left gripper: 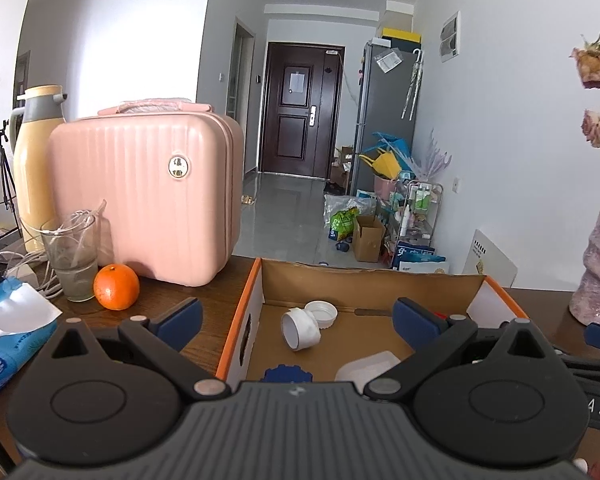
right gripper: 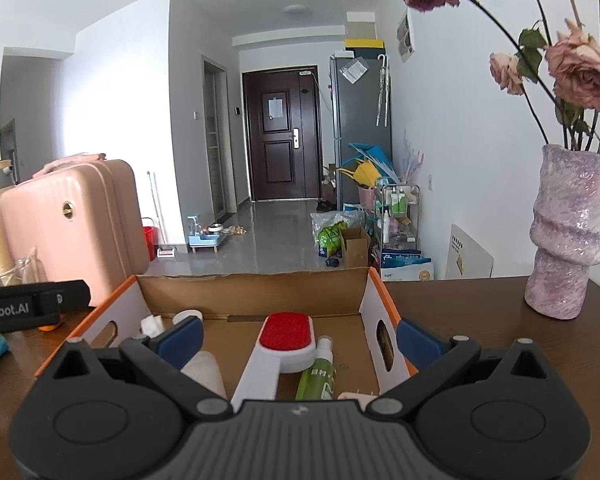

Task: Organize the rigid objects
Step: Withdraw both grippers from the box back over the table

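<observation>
Dark wooden counter (right gripper: 480, 320) carries a cardboard box (right gripper: 252, 289) already gathering a lint brush (right gripper: 286, 338), spray bottle (right gripper: 318, 374) and white jar (left gripper: 300, 328), while left gripper (left gripper: 296, 320) and right gripper (right gripper: 298, 338) hover near, fingers spread and empty, apparently between placements.

Brown table (right gripper: 480, 320) bears box (right gripper: 374, 304), vase (right gripper: 568, 240), suitcase (left gripper: 148, 196), orange (left gripper: 116, 287).

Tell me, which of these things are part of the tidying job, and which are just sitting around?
Part of the job:
cardboard box
lint brush
green spray bottle
white jar

Just lying about:
pink case
orange
glass
vase
thermos
</observation>
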Tool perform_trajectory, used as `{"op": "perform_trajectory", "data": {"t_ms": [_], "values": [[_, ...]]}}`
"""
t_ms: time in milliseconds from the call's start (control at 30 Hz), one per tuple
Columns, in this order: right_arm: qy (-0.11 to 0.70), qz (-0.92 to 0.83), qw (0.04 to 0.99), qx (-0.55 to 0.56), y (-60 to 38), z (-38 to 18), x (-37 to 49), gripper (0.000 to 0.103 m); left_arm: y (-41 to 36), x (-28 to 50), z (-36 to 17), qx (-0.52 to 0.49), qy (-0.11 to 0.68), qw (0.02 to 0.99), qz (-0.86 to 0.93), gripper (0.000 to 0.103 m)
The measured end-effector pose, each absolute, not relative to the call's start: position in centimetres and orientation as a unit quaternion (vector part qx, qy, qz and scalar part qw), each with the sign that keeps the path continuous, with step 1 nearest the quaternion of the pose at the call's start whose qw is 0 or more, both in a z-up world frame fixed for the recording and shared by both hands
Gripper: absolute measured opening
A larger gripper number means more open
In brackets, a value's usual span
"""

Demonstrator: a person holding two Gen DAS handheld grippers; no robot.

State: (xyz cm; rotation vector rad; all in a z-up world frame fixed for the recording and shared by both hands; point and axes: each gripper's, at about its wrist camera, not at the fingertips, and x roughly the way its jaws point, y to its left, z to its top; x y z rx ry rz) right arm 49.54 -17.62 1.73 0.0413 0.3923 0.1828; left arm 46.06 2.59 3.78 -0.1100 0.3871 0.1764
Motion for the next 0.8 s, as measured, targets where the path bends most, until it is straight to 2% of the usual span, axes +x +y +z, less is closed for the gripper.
{"op": "perform_trajectory", "data": {"t_ms": [800], "values": [[0.197, 0.091, 0.976, 0.004, -18.7, 1.0, 40.1, 0.103, 1.3, 36.5, 3.3, -0.038, 0.185, 0.979, 0.077, 0.103]]}}
